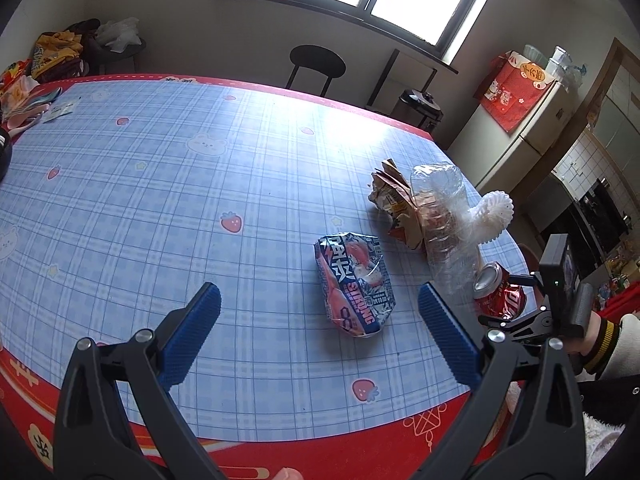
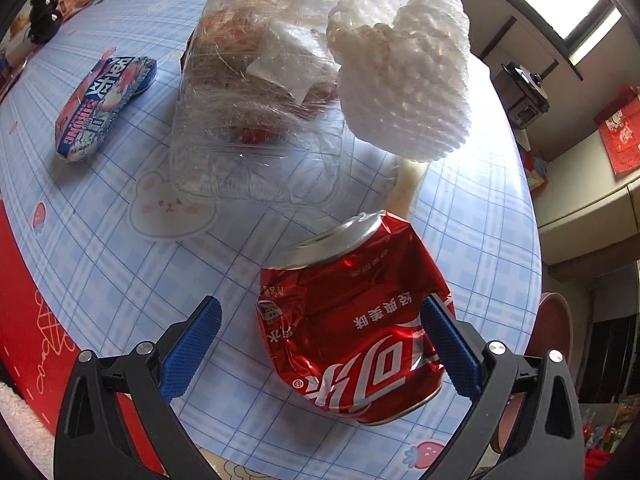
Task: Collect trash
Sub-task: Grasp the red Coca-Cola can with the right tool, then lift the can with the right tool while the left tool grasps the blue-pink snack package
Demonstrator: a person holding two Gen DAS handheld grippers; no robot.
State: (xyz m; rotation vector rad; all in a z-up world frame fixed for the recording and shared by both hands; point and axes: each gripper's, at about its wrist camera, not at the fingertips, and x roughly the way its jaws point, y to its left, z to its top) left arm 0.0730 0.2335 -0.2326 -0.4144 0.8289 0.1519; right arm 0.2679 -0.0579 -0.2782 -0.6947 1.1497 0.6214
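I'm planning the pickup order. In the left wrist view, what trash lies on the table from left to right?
Blue snack bag → crumpled paper wrapper → clear plastic bottle → crushed red can.

1. Crushed red can (image 2: 352, 320): thin dented metal, glossy and creased, bare silvery top.
2. Clear bottle (image 2: 256, 112): crumpled transparent plastic, shiny, wrinkled.
3. White fruit net (image 2: 404, 64): foam mesh, matt, bumpy.
4. Blue-and-pink can (image 1: 354, 284): flattened metal, printed, slight sheen.
5. Brown wrapper (image 1: 394, 200): crumpled paper, matt.
6. Bench cover (image 1: 160, 200): smooth checked plastic sheet, glossy under window glare.
7. Left claw (image 1: 320, 340) and right claw (image 2: 320, 344): matt black plastic arms, blue ribbed rubbery pads, polished metal rivets.
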